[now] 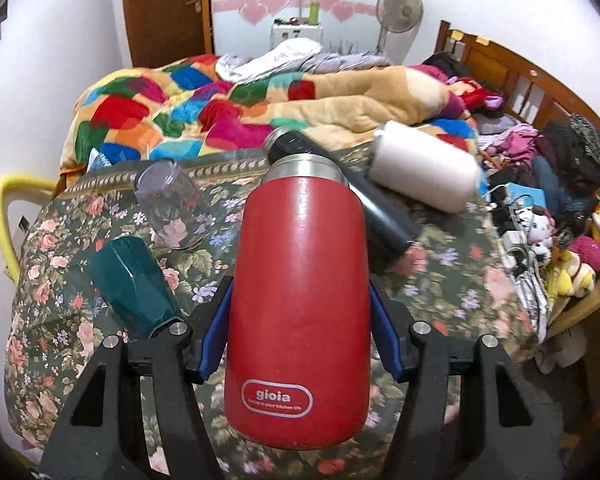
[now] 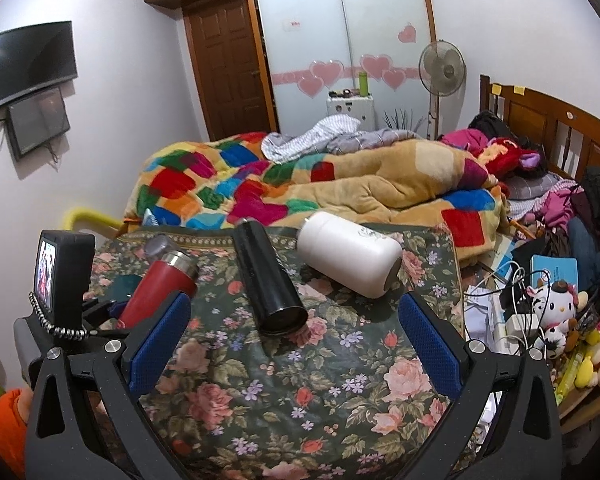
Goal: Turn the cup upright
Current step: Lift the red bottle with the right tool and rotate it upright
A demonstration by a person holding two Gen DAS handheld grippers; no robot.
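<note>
My left gripper (image 1: 300,320) is shut on a red "gioia" flask (image 1: 300,292), held above the floral cloth with its steel neck pointing away and tilted. The flask also shows at the left of the right wrist view (image 2: 156,284), tilted. My right gripper (image 2: 296,340) is open and empty above the cloth. Ahead of it a black flask (image 2: 266,280) and a white flask (image 2: 352,256) lie on their sides. A teal cup (image 1: 132,284) and a clear cup (image 1: 170,204) stand upside down at the left.
The floral cloth (image 2: 300,392) covers the near surface. Behind it lies a heaped patchwork blanket (image 2: 300,184). Cables, boxes and plush toys (image 2: 556,312) crowd the right edge. A yellow rail (image 1: 0,216) stands at the left.
</note>
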